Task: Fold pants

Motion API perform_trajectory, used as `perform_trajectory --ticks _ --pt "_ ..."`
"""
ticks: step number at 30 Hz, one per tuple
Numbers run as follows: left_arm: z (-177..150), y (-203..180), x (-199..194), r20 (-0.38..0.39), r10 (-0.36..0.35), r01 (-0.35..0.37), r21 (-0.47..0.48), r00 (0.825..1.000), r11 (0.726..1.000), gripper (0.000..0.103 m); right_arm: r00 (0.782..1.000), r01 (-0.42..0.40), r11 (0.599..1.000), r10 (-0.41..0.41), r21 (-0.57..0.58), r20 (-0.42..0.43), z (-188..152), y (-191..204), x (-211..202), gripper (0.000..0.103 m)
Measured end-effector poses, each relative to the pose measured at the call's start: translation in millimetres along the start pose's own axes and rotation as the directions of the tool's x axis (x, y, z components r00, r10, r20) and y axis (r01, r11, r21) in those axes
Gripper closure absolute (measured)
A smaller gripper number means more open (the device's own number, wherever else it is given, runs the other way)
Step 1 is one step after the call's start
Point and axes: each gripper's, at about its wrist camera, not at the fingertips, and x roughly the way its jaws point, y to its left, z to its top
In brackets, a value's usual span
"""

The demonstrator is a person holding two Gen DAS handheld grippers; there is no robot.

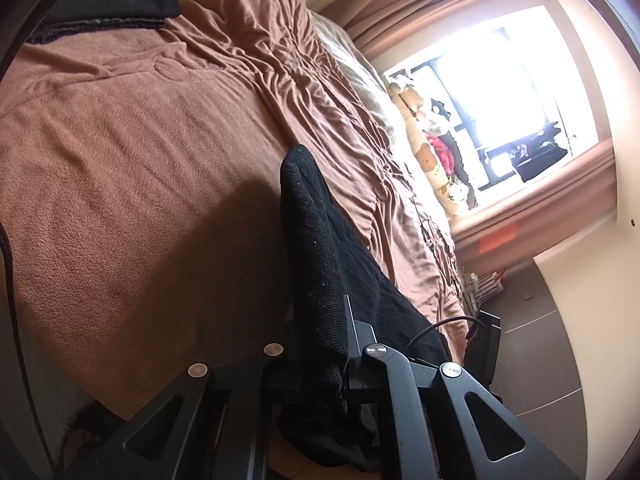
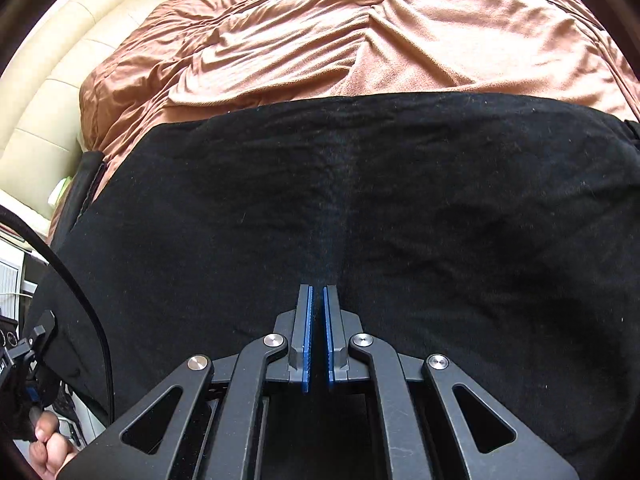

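On the brown bed (image 1: 132, 168), your left gripper (image 1: 320, 344) pinches a raised fold of the pants (image 2: 360, 200); they spread sideways under your right gripper (image 2: 319, 296), fingers pressed together. No readable labels.

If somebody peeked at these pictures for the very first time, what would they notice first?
Probably the big black pants, spread wide over the brown blanket and filling most of the right wrist view. Next, the left claw, shut on a fold of that black cloth, which stands up from the bed. The bright window glows on the right of that view, with a bear-patterned pillow just beside it.
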Motion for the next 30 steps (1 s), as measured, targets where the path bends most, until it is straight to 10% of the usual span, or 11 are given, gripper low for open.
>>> perform_trajectory --ticks 26,30 --pt "-30.2 -180.5 16.8 -0.078 -0.124 0.143 0.328 0.989 0.934 0.092 0.944 -0.064 0.993 0.027 0.102 0.33 -113.9 -101.9 -173.4 0.099" --pt "-46.4 -203.0 27.1 -0.11 -0.125 0.157 0.363 0.986 0.918 0.092 0.933 -0.075 0.987 0.02 0.14 0.36 -131.5 -120.9 -188.4 0.077"
